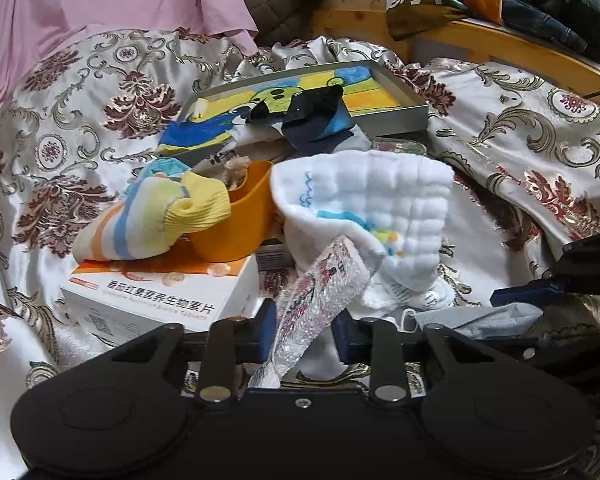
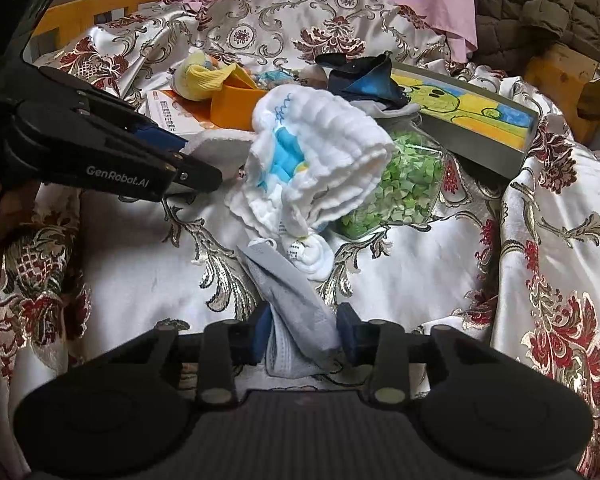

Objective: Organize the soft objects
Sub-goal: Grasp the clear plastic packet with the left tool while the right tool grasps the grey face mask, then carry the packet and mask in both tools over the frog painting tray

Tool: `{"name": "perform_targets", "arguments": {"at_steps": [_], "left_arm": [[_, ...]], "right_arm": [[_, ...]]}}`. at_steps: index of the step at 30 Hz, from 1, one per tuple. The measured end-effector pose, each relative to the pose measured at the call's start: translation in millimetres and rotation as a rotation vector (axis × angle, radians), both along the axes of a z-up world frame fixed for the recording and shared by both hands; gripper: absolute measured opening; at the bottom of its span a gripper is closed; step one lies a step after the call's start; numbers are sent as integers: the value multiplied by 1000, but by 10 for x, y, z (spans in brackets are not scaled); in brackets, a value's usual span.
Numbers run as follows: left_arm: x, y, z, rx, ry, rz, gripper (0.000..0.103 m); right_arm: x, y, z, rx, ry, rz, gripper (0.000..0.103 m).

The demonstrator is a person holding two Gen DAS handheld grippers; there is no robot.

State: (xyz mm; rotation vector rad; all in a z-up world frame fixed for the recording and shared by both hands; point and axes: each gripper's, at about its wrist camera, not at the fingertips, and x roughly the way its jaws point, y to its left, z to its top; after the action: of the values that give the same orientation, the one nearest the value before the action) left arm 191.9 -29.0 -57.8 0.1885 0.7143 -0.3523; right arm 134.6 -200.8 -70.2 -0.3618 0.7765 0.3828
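Gripping bubble-wrapped packet (image 1: 320, 304) in left gripper (image 1: 305, 330), jaws narrowed onto it, beside white cloth (image 1: 364, 208). Clamping grey sock (image 2: 300, 312) in right gripper (image 2: 304, 334), jaws partly closed, on patterned bedspread (image 2: 420, 264).

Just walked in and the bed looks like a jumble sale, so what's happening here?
A person is sorting soft things on a floral bedspread with a handheld gripper in each hand. The left gripper has a bubble-wrapped packet between its fingers; the right gripper has closed on a grey cloth. A white quilted cloth, a striped sock, an orange cup and a framed drawing lie piled nearby.
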Motion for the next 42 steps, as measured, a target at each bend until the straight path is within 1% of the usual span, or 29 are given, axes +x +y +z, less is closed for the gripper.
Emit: {"name": "perform_targets", "arguments": {"at_steps": [1,5,9,11,14,15,16,17,19,22,24,28,33,38,42], "left_arm": [[-4,-5,1,5,-2,-5,30],[-67,-20,32,-11,-6,-37,27],[-170,11,111,-79,10,-53,23],[-211,49,144,-124,32,-46,22],[-249,117,169,-213,87,-31,21],[-262,143,173,-244,106,-26,19],[-273,166,173,-273,128,-22,14],[-285,186,165,-298,147,-19,13],[-308,214,153,-355,188,-5,13],[-370,242,159,-405,206,7,13],[-434,259,196,-437,193,11,13],[-570,290,314,-496,139,10,13],[-622,283,487,-531,57,-2,13],[-444,296,729,-560,3,3,14],[-102,240,955,-549,-37,11,14]], "right_arm": [[-6,-2,8,6,-1,0,32],[-57,-15,71,36,-18,8,24],[-120,-17,133,51,-38,9,20],[-149,-31,177,70,-46,4,19],[-217,-52,247,86,-72,-4,18],[-238,-60,267,90,-78,-7,18],[-258,-68,287,95,-83,-10,17],[-278,-75,317,104,-87,-15,17],[-324,-95,360,114,-100,-23,17],[-387,-116,417,125,-126,-30,17],[-419,-136,453,139,-143,-36,17],[-474,-187,524,174,-188,-45,17],[-524,-255,672,236,-258,-55,17],[-401,-315,909,268,-313,-54,17],[-93,-386,1089,273,-356,-77,17]]}}
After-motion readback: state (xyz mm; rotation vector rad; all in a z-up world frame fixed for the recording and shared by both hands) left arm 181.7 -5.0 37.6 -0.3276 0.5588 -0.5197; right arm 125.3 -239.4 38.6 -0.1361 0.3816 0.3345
